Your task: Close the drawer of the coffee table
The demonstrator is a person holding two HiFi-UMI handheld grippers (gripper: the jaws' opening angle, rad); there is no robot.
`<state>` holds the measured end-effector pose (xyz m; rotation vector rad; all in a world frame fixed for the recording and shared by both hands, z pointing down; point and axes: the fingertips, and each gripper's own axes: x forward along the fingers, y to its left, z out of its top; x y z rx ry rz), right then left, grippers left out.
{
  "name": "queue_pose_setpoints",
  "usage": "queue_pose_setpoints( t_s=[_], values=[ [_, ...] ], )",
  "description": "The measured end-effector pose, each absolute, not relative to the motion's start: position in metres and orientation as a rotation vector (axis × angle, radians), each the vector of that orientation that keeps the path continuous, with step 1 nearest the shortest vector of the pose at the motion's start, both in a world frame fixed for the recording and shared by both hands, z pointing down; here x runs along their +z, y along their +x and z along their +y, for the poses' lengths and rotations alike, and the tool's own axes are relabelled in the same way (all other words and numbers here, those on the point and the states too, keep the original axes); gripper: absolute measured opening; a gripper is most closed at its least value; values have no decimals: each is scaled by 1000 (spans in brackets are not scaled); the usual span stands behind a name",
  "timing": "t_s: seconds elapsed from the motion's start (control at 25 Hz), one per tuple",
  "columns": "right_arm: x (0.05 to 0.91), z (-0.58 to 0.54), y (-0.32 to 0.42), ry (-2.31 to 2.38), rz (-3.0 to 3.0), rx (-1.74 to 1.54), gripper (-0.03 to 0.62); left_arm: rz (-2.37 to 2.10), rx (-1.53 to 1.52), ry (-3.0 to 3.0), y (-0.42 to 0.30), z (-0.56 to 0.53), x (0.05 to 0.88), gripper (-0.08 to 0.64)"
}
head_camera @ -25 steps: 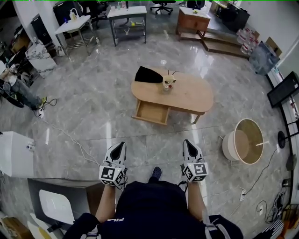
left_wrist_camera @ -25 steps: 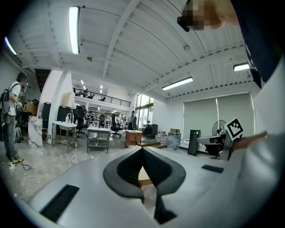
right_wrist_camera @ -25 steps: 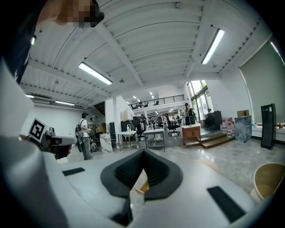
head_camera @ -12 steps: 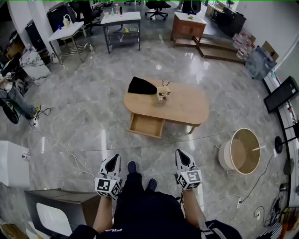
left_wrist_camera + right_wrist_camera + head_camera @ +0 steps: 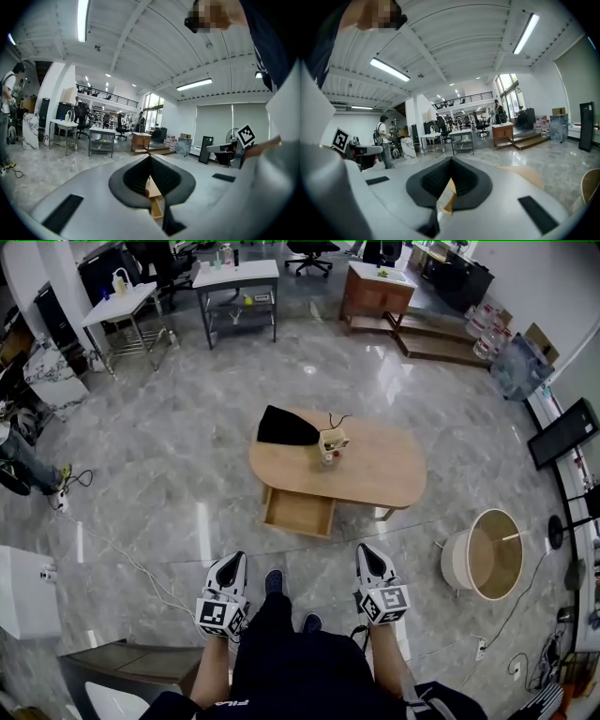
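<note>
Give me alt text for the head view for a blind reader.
An oval light-wood coffee table stands on grey marble floor, its drawer pulled open toward the person, who holds the left gripper and right gripper short of it.

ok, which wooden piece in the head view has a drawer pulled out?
The oval coffee table mid-floor: its drawer sticks out on the side facing the person. The wooden cabinet at the back and the round side table show nothing open.

Am counting one coffee table [image 5: 375,465], one drawer [image 5: 300,512], one black cloth [image 5: 284,427], one wooden cabinet [image 5: 379,285], two grippers: left gripper [image 5: 235,561], right gripper [image 5: 367,552]
</note>
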<state>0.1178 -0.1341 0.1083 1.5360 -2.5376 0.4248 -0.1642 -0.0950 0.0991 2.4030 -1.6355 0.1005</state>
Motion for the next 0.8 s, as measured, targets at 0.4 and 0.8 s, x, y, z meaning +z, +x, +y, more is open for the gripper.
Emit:
queue_pose_setpoints(
  t_s=[0.4, 0.8],
  values=[
    [127, -228, 99, 1620, -2493, 372, 26, -1601, 108, 2406, -199, -200, 140, 25],
    [262, -244, 104, 1549, -2529, 292, 26, -1618, 116, 2424, -180, -214, 271, 25]
  ],
)
